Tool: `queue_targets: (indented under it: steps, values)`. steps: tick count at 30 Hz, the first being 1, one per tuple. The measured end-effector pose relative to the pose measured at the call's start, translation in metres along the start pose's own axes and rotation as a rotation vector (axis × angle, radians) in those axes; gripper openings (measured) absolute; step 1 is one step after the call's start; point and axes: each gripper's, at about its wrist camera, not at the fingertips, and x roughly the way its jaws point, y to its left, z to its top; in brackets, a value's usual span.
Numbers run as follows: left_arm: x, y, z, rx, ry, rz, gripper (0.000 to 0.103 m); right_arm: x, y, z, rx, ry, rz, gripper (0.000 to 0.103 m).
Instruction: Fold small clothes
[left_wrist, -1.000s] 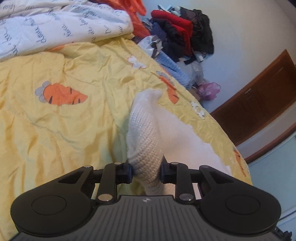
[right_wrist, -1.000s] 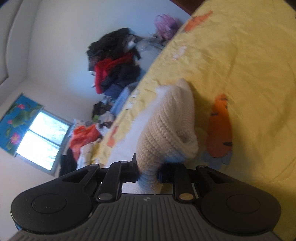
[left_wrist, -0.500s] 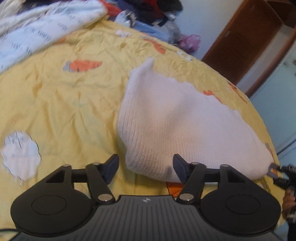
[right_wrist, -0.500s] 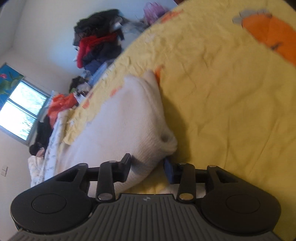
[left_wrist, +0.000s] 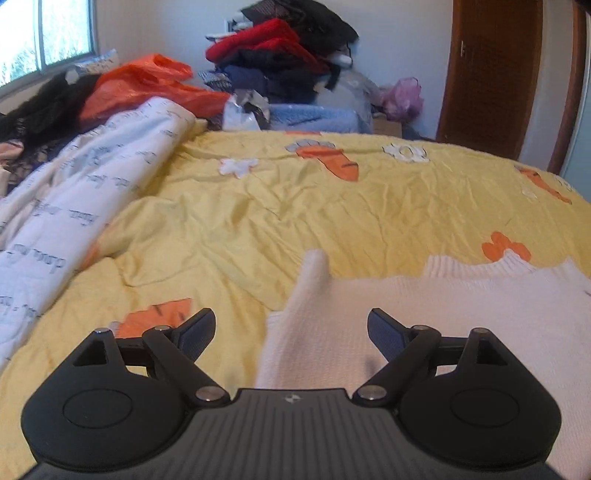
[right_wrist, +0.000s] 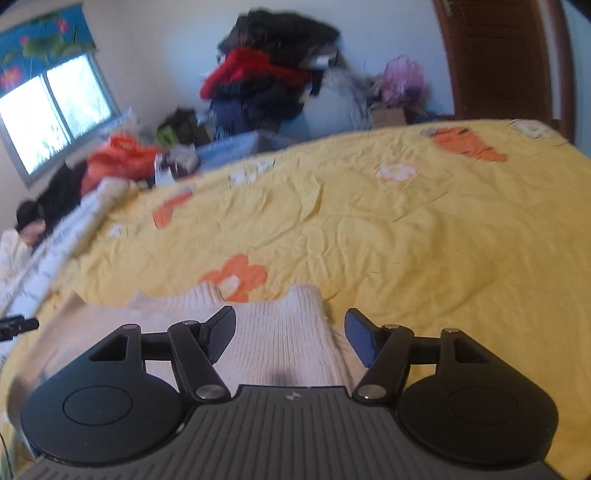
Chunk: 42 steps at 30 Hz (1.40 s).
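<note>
A small cream knitted sweater (left_wrist: 424, 314) lies flat on the yellow bedspread (left_wrist: 277, 214), its collar pointing away from me. My left gripper (left_wrist: 291, 330) is open and empty, held over the sweater's left sleeve and edge. In the right wrist view the sweater (right_wrist: 280, 332) lies under my right gripper (right_wrist: 290, 332), which is open and empty over its right shoulder. Part of the left gripper (right_wrist: 14, 326) shows at the left edge of the right wrist view.
A white printed quilt (left_wrist: 74, 192) lies along the bed's left side. An orange bag (left_wrist: 147, 81) and a pile of dark and red clothes (left_wrist: 280, 55) stand beyond the bed. A brown door (left_wrist: 491, 74) is at the back right.
Both grippers let go of the sweater, opened wide and drew back. The sweater dropped from a held-up bunch to lying flat on the bedspread.
</note>
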Motion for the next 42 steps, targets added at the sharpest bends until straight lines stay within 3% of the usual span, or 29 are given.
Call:
queue_targets:
  steps: [3, 4, 5, 6, 7, 8, 9, 11, 14, 16, 18, 19, 21, 22, 25, 26, 28, 29, 30, 32, 35, 38, 42]
  values:
    - [0.03, -0.01, 0.007, -0.003, 0.07, 0.005, 0.089, 0.035, -0.001, 0.004, -0.003, 0.064, -0.013, 0.069]
    - [0.036, -0.012, 0.007, 0.001, 0.082, -0.003, 0.089, 0.041, -0.001, 0.004, -0.007, 0.071, -0.001, 0.064]
    - [0.04, -0.014, 0.008, 0.009, 0.088, -0.021, 0.081, 0.045, 0.0, 0.004, -0.012, 0.075, 0.009, 0.057]
    - [0.043, -0.016, 0.008, 0.018, 0.095, -0.034, 0.054, 0.049, 0.002, 0.003, -0.017, 0.083, 0.008, 0.05]
    - [0.047, -0.02, 0.009, 0.037, 0.099, -0.014, 0.037, 0.052, 0.004, 0.001, -0.035, 0.091, 0.005, 0.04]
    - [0.05, -0.02, 0.01, 0.049, 0.098, 0.004, 0.013, 0.055, 0.005, 0.0, -0.055, 0.098, 0.008, 0.035]
    - [0.05, -0.019, 0.012, 0.038, 0.093, -0.019, 0.01, 0.057, 0.005, 0.0, -0.063, 0.109, 0.023, 0.017]
    - [0.042, -0.013, 0.017, -0.007, 0.045, -0.03, 0.01, 0.054, 0.002, 0.005, -0.029, 0.091, 0.085, 0.015]
    - [0.029, -0.005, 0.018, -0.04, -0.039, -0.015, 0.01, 0.028, -0.004, 0.014, 0.019, -0.04, 0.104, 0.012]
    - [0.044, -0.004, 0.015, -0.041, 0.004, 0.013, 0.01, 0.027, -0.017, 0.017, 0.07, -0.08, 0.079, 0.011]
    - [0.062, -0.007, 0.007, -0.033, 0.048, 0.046, 0.01, 0.05, -0.027, 0.01, 0.099, 0.0, 0.022, 0.011]
    - [0.062, -0.008, 0.003, -0.027, 0.03, 0.055, 0.01, 0.06, -0.026, 0.004, 0.087, 0.032, 0.006, 0.011]
    - [0.058, -0.009, 0.004, -0.023, 0.02, 0.064, 0.013, 0.064, -0.021, -0.002, 0.065, 0.032, -0.009, 0.011]
    - [0.054, -0.01, 0.004, -0.009, 0.008, 0.065, 0.013, 0.063, -0.02, -0.003, 0.069, 0.029, -0.016, 0.013]
    - [0.034, -0.015, 0.004, 0.047, -0.023, 0.1, 0.017, 0.055, -0.019, -0.001, 0.077, 0.031, -0.054, 0.04]
    - [0.023, -0.017, 0.004, 0.064, -0.048, 0.11, 0.017, 0.048, -0.018, 0.0, 0.078, 0.025, -0.067, 0.04]
    - [-0.003, -0.025, 0.001, 0.082, -0.124, 0.143, 0.025, 0.024, -0.009, 0.0, 0.071, -0.037, -0.069, 0.042]
    - [-0.013, -0.03, 0.0, 0.077, -0.16, 0.148, 0.039, 0.011, -0.002, -0.001, 0.061, -0.083, -0.062, 0.044]
    - [-0.021, -0.036, -0.002, 0.073, -0.198, 0.139, 0.061, 0.0, 0.006, -0.004, 0.055, -0.126, -0.051, 0.05]
    - [-0.027, -0.052, -0.006, 0.065, -0.253, 0.12, 0.083, -0.008, 0.025, -0.011, 0.043, -0.162, -0.02, 0.056]
    - [-0.003, -0.079, -0.01, 0.098, -0.181, 0.101, 0.082, 0.009, 0.054, -0.025, -0.033, -0.132, -0.037, 0.054]
    - [0.037, -0.086, -0.025, 0.102, -0.061, 0.15, 0.083, 0.043, 0.065, -0.042, -0.123, -0.037, -0.167, 0.055]
    - [0.038, -0.08, -0.035, 0.069, -0.103, 0.134, 0.083, 0.047, 0.059, -0.049, -0.125, -0.062, -0.174, 0.057]
